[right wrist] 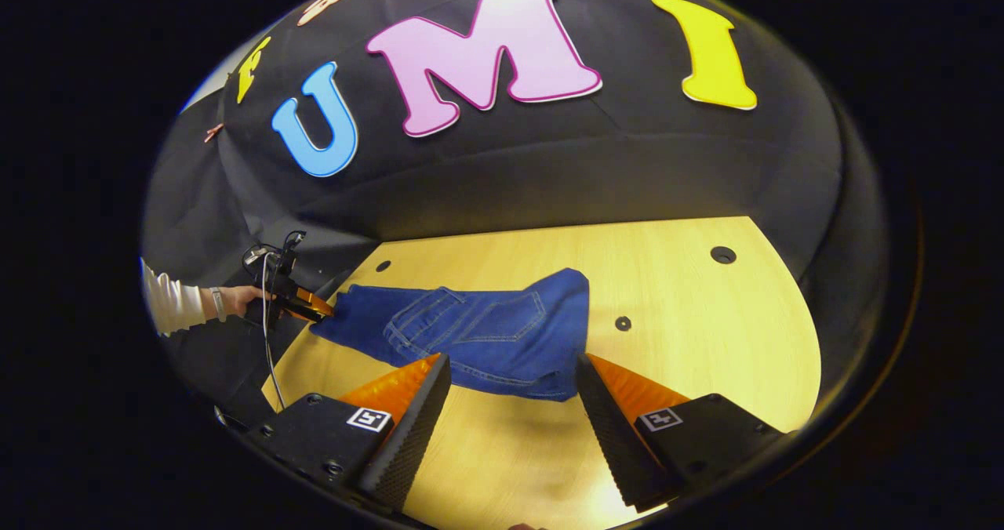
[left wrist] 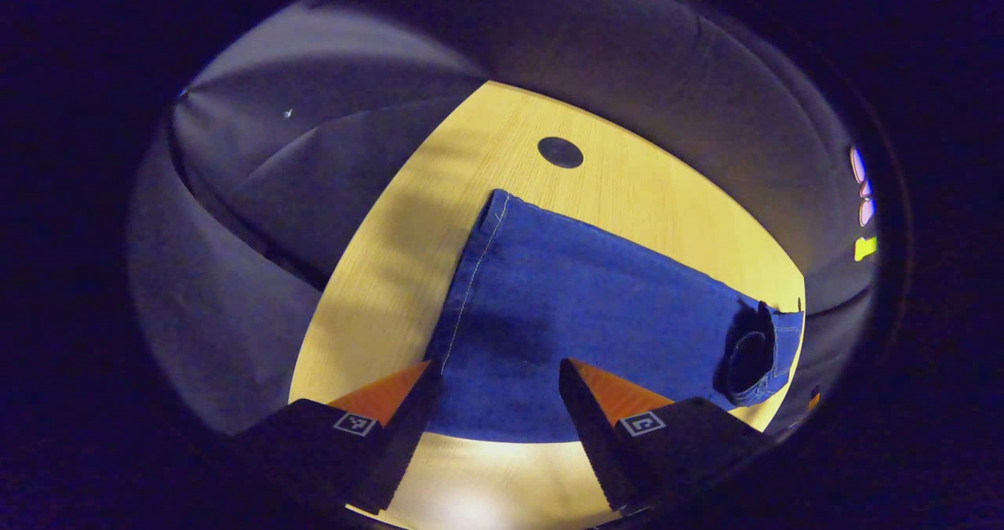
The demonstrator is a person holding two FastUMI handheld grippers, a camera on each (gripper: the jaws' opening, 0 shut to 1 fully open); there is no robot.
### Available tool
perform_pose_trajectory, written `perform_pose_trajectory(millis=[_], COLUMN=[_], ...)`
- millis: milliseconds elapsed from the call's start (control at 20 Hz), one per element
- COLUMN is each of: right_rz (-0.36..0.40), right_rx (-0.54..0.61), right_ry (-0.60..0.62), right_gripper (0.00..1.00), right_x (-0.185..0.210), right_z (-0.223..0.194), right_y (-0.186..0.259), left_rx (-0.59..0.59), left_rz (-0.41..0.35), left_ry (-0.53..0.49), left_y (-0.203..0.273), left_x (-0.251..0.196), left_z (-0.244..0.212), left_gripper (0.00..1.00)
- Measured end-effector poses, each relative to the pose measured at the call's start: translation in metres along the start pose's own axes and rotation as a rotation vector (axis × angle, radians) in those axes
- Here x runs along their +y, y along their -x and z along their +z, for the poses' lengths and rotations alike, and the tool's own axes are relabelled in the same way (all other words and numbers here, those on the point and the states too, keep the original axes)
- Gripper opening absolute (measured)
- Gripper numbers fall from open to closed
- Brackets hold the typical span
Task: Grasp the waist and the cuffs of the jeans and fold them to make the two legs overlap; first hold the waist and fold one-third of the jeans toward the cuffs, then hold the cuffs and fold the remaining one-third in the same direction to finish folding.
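Jeans (right wrist: 478,334) lie on table (right wrist: 706,342), both grippers spread apart

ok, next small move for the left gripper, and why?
Probably ease the left gripper down and close on the cuffs: its jaws are open, straddling the hem of the jeans, which lie flat on the table, not yet gripped.

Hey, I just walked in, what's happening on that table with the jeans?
A person is folding a pair of blue jeans on a wooden table with a handheld claw in each hand. The jeans lie flat, apparently with the legs already overlapped. The left claw is open just above the denim at the cuff end. The right claw is also open, hovering at the near edge of the waist end, where the back pockets show. Neither has gripped the fabric, so the thirds folds look not yet started.
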State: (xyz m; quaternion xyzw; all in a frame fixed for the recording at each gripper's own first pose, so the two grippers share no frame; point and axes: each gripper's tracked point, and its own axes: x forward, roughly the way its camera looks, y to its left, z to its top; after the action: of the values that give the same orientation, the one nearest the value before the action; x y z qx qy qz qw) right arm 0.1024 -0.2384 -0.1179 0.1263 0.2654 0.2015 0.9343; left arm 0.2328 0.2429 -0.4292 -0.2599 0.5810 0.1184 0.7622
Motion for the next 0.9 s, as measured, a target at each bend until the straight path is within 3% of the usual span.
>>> perform_pose_trajectory(millis=[300,400,450,500,550,650,700,900], right_rz=[0.025,0.021,0.025,0.028,0.028,0.022,0.021,0.02], right_rx=[0.025,0.025,0.026,0.031,0.034,0.038,0.038,0.036], right_ry=[-0.068,-0.081,-0.088,-0.089,-0.081,-0.062,-0.057,-0.06], right_gripper=[0.98,0.98,0.98,0.98,0.98,0.98,0.98,0.98], right_x=[0.005,0.005,0.007,0.008,0.007,0.006,0.006,0.005], right_z=[0.001,0.001,0.001,0.0,-0.001,-0.002,-0.002,0.0], right_y=[-0.016,-0.019,-0.018,-0.018,-0.019,-0.018,-0.018,-0.011], left_rx=[0.078,0.067,0.06,0.058,0.027,-0.006,-0.015,-0.033], left_rz=[0.194,0.171,0.157,0.132,0.11,0.08,0.069,0.005], left_ry=[-0.155,-0.202,-0.205,-0.21,-0.209,-0.153,-0.143,-0.162], left_y=[-0.002,-0.008,-0.002,-0.009,-0.011,-0.015,-0.015,0.0], left_x=[0.004,-0.01,-0.013,-0.01,-0.008,-0.012,-0.014,-0.02], left_z=[-0.009,-0.007,-0.007,-0.009,-0.003,-0.003,-0.002,0.002], left_gripper=[0.94,0.95,0.9,0.65,0.58,0.11,0.06,0.06])
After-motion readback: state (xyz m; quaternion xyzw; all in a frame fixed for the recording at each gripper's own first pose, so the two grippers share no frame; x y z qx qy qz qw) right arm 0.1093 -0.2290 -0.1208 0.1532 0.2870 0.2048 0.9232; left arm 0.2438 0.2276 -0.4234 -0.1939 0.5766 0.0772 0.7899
